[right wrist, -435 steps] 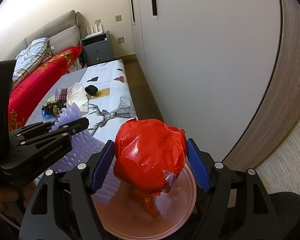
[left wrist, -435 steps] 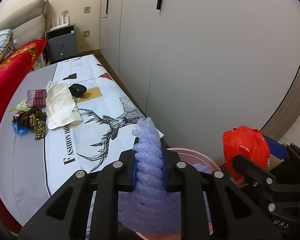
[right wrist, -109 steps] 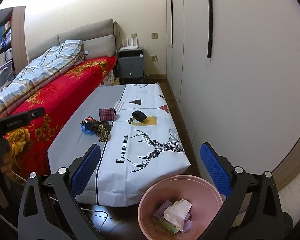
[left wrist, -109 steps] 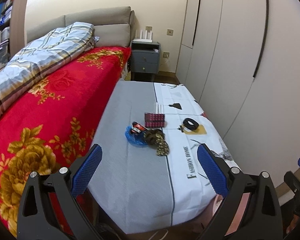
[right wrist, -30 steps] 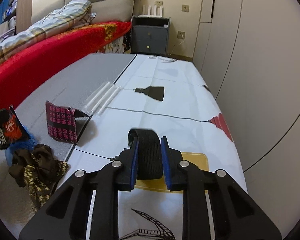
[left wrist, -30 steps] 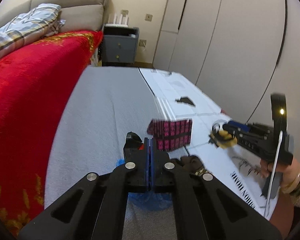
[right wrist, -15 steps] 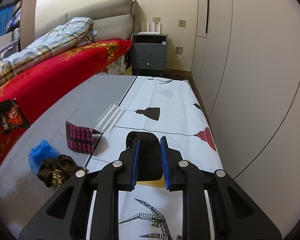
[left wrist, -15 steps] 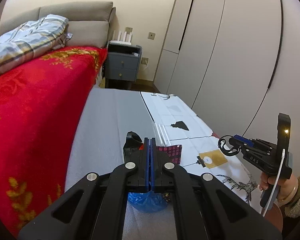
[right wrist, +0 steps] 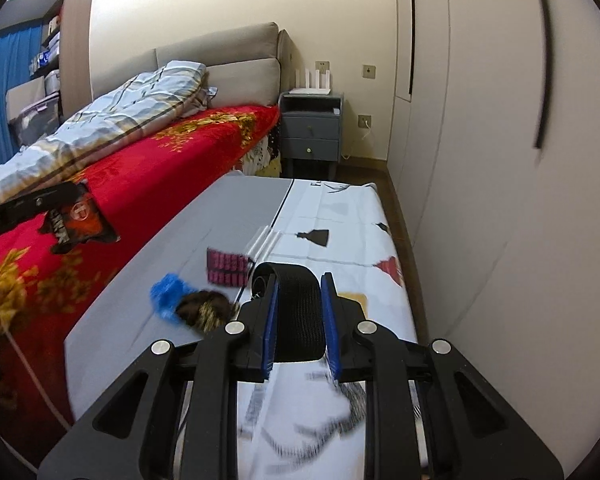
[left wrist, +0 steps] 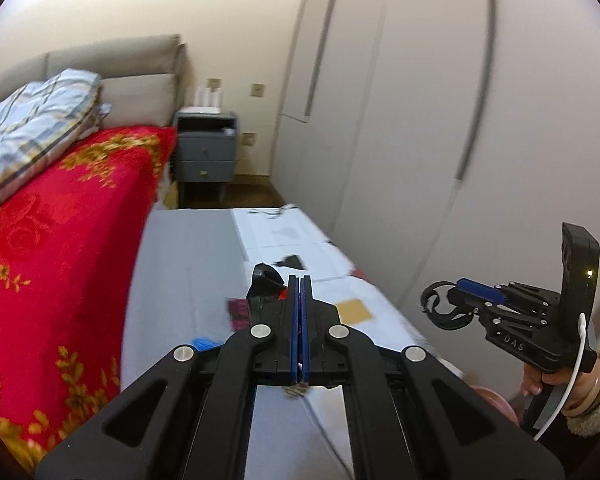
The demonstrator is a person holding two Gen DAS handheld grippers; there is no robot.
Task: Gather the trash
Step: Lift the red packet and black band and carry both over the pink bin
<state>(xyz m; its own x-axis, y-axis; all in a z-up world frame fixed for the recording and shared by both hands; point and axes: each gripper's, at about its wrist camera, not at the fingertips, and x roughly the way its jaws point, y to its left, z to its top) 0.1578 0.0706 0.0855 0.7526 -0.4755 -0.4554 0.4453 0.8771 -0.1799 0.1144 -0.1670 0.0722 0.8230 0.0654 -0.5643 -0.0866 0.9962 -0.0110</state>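
My left gripper (left wrist: pixel 299 280) is shut on a black and red snack wrapper (left wrist: pixel 265 285), held above the table; the wrapper also shows in the right wrist view (right wrist: pixel 78 220). My right gripper (right wrist: pixel 298 286) is shut on a black elastic band (right wrist: pixel 296 312), lifted above the table; it also shows in the left wrist view (left wrist: pixel 440 307). On the table lie a blue wrapper (right wrist: pixel 166 294), a brown patterned scrap (right wrist: pixel 202 309) and a pink checked packet (right wrist: pixel 226 267). The pink bin's rim (left wrist: pixel 494 398) shows at the lower right of the left wrist view.
The low table (right wrist: pixel 220 216) has a grey and white printed cloth. A bed with a red blanket (right wrist: pixel 148 168) runs along its left. White wardrobe doors (right wrist: pixel 480 140) stand on the right. A grey nightstand (right wrist: pixel 312 128) is at the far end.
Both grippers have risen and pulled back from the table with their items. The view now sits higher and nearer the table's front end.
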